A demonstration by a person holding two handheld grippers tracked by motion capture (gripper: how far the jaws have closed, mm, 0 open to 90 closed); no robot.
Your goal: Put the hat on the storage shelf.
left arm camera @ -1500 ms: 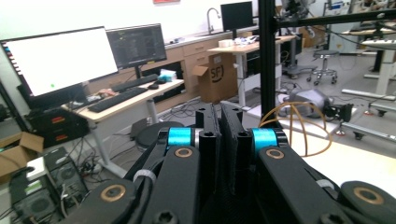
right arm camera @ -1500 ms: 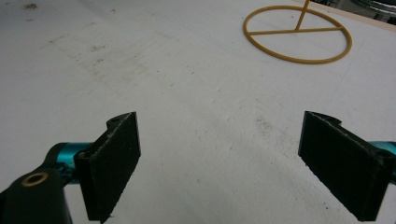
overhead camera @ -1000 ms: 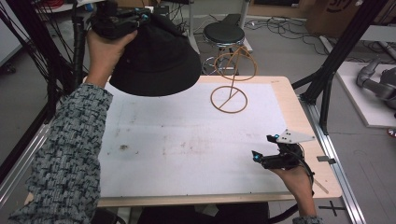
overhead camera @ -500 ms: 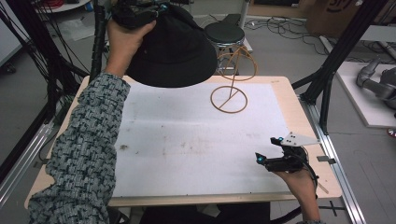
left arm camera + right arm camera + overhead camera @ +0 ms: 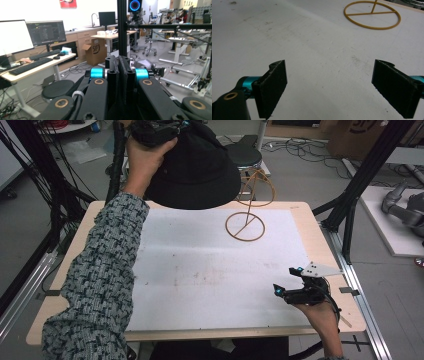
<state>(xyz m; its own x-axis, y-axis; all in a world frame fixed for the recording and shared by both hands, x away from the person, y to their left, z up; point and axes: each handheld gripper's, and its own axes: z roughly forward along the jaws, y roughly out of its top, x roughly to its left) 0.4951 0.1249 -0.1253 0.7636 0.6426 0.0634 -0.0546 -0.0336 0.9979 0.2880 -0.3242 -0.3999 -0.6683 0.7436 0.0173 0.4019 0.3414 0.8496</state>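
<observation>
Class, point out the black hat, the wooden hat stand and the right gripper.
black hat point(image 5: 200, 175), high view, on its crown.
wooden hat stand point(image 5: 245, 226), high view, on its base ring's crossbar.
right gripper point(image 5: 329, 82), right gripper view, midway between its fingers.

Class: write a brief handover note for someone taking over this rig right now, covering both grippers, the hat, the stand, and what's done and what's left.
Left gripper: shut on the black hat, held high above the table's far left edge.
Right gripper: open, holding nothing, low over the near right of the white mat.
Wire stand: upright on the mat's far right, bare.
Done: hat lifted.
Left: probably set the hat on the stand, then release.
</observation>
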